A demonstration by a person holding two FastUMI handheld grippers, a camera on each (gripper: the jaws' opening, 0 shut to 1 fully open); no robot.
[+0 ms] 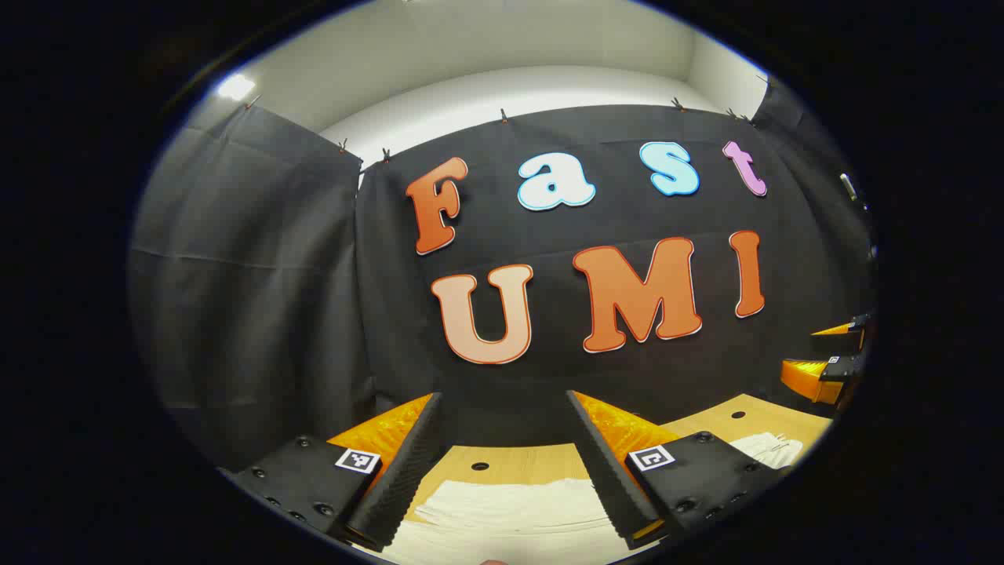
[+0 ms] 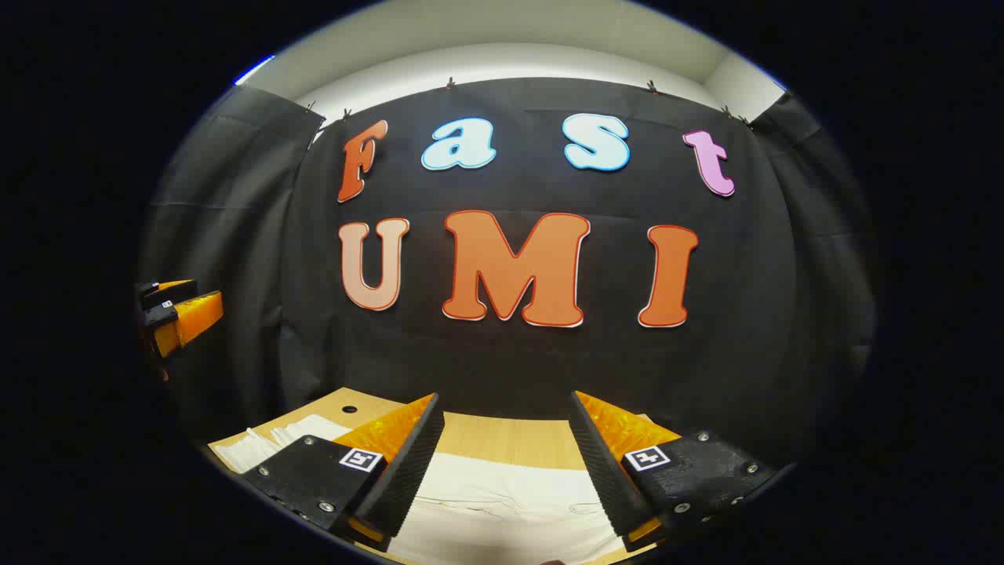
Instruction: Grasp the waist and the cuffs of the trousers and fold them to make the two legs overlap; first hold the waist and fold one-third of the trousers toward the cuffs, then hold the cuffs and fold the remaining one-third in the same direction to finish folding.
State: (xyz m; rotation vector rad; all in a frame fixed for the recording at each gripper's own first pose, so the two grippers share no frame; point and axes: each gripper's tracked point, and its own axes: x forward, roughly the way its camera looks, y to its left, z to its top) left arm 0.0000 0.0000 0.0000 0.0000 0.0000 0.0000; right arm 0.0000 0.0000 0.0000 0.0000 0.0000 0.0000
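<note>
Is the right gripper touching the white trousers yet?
Apart. The right gripper view shows the right gripper open above the white cloth trousers, nothing between its fingers.

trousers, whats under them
The pale trousers lie flat on a wooden table, bare wood showing beyond them. Whatever sits beneath the cloth itself is covered and cannot be seen.
</note>
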